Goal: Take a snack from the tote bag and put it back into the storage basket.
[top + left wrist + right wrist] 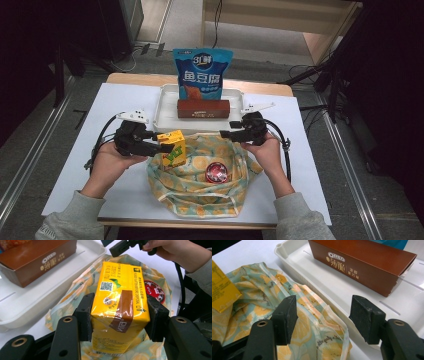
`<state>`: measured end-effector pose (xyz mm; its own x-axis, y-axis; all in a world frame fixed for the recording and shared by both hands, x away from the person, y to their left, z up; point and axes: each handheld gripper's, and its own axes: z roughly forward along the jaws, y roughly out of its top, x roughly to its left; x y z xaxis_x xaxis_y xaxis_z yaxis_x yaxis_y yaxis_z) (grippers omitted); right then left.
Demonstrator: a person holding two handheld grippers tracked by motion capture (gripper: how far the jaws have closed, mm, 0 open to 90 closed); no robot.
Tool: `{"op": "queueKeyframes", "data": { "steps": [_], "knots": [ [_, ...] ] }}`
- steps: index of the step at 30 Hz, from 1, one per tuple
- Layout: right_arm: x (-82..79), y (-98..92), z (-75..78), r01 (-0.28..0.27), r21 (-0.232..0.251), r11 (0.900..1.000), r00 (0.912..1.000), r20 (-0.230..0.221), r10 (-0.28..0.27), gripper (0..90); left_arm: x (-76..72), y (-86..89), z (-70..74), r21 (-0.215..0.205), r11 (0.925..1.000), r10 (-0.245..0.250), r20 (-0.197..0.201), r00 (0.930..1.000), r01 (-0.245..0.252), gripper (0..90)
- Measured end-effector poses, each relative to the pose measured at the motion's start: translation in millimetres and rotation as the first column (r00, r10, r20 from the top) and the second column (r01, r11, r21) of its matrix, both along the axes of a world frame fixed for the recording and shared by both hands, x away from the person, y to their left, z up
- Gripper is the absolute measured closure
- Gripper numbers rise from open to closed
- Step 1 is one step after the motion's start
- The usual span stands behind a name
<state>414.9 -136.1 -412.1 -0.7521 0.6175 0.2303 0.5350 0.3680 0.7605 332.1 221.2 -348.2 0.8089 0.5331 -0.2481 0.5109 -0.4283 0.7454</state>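
My table [75,165] is wooden with a white sheet spread over it. Just beyond my two grippers a white tray [165,107] lies on the sheet. Between the left gripper [159,146] and the right gripper [224,134], and nearer me, lies a crumpled fruit-print cloth bag [200,192], its far edge touching the tray.

A lab or test room is shown. The worktop [65,165] is covered with a white sheet and is ringed by dark stands [332,75] and loose cables [135,52] on a grey floor [45,125], with metal rails [350,165] laid along both sides.
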Motion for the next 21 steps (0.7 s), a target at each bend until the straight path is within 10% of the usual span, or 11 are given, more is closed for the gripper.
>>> {"op": "queueKeyframes", "data": {
  "steps": [21],
  "knots": [
    [-2.1,1.3,1.8,-0.01,0.012,1.0,0.9999,0.004,0.01,38.9,12.6,10.1,21.1,-0.01,0.9995,0.029,0.004,0.9996,-0.029,50.2]
  ]
}}
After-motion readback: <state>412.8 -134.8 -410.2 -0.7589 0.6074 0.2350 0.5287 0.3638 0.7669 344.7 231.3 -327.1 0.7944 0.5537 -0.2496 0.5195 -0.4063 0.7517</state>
